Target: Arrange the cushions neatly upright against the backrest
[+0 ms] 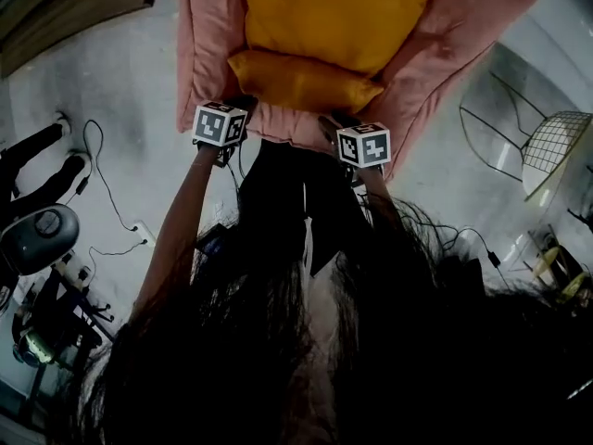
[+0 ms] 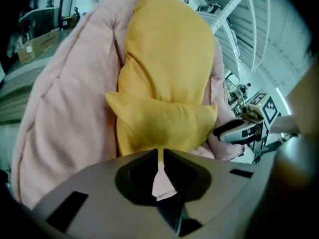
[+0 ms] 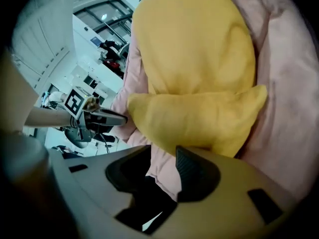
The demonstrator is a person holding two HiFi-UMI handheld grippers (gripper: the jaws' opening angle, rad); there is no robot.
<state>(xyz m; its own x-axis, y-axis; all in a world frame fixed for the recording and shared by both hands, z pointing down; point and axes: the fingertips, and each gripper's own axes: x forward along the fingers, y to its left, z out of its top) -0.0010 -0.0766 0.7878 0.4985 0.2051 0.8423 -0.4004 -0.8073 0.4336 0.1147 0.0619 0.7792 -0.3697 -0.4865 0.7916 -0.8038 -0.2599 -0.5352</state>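
Observation:
A small yellow cushion [image 1: 301,80] lies across the seat in front of a large yellow cushion [image 1: 343,7], which leans on the backrest of a pink padded chair [image 1: 208,44]. Both grippers are at the front edge of the pink seat cushion [image 1: 287,128]. My left gripper [image 1: 241,105] is shut, with a thin fold of pink fabric [image 2: 162,183] between its jaws [image 2: 160,156]. My right gripper [image 1: 335,123] is shut on a thicker fold of the pink seat cushion [image 3: 162,168]. Each gripper view shows the other: the right gripper [image 2: 239,128] and the left gripper [image 3: 102,117].
Cables and a power strip [image 1: 139,233] lie on the grey floor to the left, near dark equipment [image 1: 37,239]. A wire-frame chair [image 1: 547,146] stands to the right. The person's dark hair [image 1: 306,360] fills the bottom of the head view.

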